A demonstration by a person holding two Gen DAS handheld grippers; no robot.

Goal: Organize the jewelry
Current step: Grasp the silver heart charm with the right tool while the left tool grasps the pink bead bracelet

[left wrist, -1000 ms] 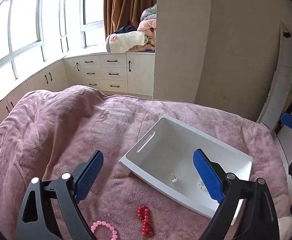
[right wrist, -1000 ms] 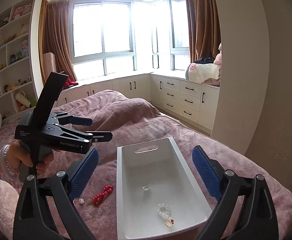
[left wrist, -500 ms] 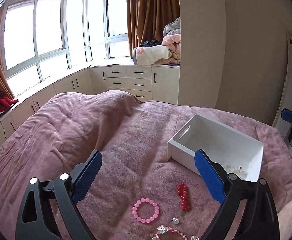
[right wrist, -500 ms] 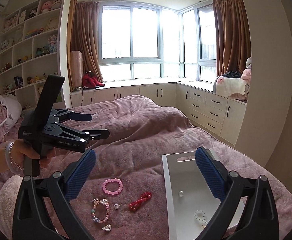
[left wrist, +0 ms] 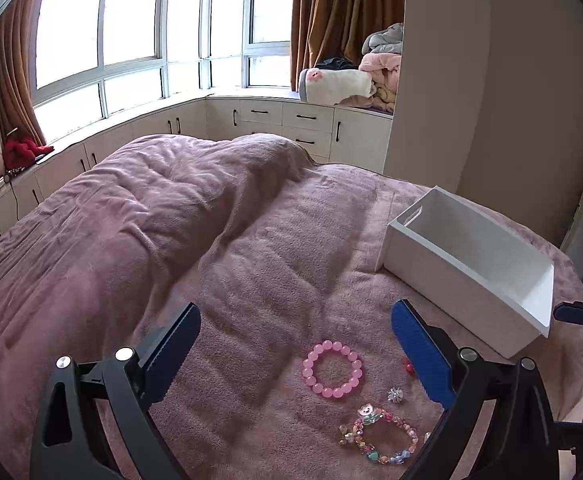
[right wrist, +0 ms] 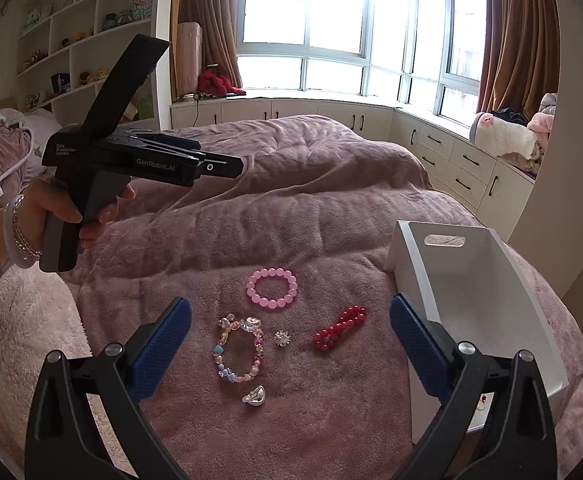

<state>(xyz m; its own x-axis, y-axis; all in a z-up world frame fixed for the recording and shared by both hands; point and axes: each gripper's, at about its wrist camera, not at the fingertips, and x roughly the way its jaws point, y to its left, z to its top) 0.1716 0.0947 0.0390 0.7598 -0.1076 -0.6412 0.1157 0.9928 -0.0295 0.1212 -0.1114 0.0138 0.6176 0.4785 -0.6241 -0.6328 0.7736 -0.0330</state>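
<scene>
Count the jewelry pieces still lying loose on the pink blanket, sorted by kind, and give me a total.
Bead bracelets: 3 (pink bracelet, red bracelet, multicolour charm bracelet)
Small sparkly pieces: 1 (spiky silver piece)
Silver charms: 1 (silver charm)
Total: 5 on the blanket; whatever lies in the white tray is not counted.

Pink bead bracelet (right wrist: 271,288), red bead strand (right wrist: 339,328) and white bin (right wrist: 471,300) (plain, unpatterned) on mauve blanket (right wrist: 311,220).
</scene>
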